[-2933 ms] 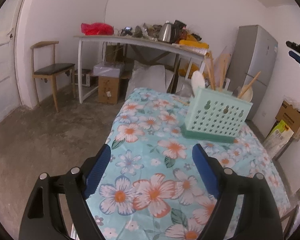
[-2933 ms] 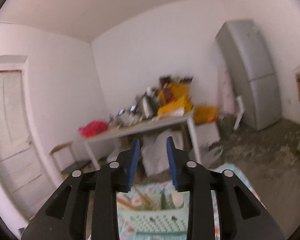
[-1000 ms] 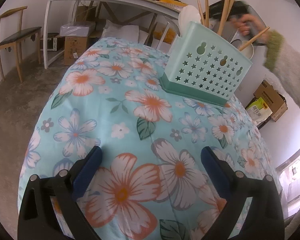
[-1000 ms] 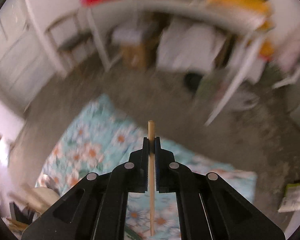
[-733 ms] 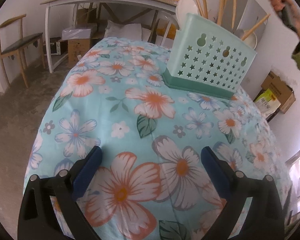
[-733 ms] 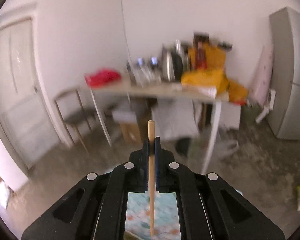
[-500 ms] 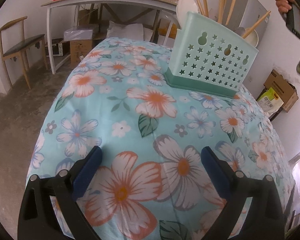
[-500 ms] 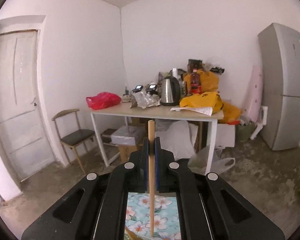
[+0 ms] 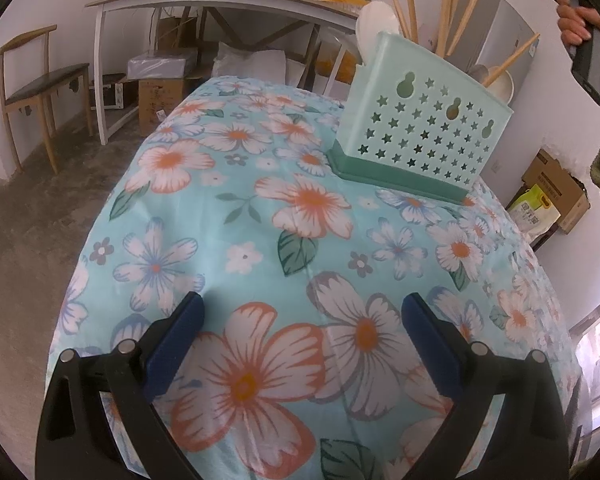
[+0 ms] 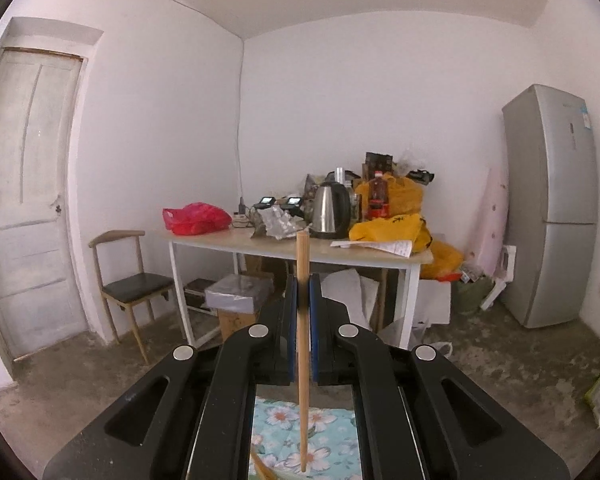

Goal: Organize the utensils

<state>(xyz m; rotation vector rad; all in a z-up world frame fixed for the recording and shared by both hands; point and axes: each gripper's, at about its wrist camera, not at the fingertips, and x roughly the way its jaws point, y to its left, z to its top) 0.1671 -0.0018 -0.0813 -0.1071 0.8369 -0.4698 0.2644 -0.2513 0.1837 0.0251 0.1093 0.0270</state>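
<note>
A mint-green utensil caddy (image 9: 420, 132) with star holes stands on the floral tablecloth (image 9: 300, 240), far right of centre in the left wrist view. It holds several wooden chopsticks (image 9: 446, 4) and a white spoon (image 9: 374, 28). My left gripper (image 9: 300, 320) is open and empty, low over the near part of the table. My right gripper (image 10: 302, 292) is shut on a single wooden chopstick (image 10: 302, 340), held upright high above the table. The hand holding it shows at the top right of the left wrist view (image 9: 580, 28).
A white side table (image 10: 300, 252) with a kettle (image 10: 332, 212), red bag and yellow bags stands by the far wall. A wooden chair (image 10: 132, 284) is on the left, a grey fridge (image 10: 552, 208) on the right. Cardboard boxes (image 9: 556, 188) sit on the floor to the right.
My right gripper closed on a chopstick, lifted it out of the caddy and swung up to level. My left gripper lowered toward the table and has stayed open and nearly still.
</note>
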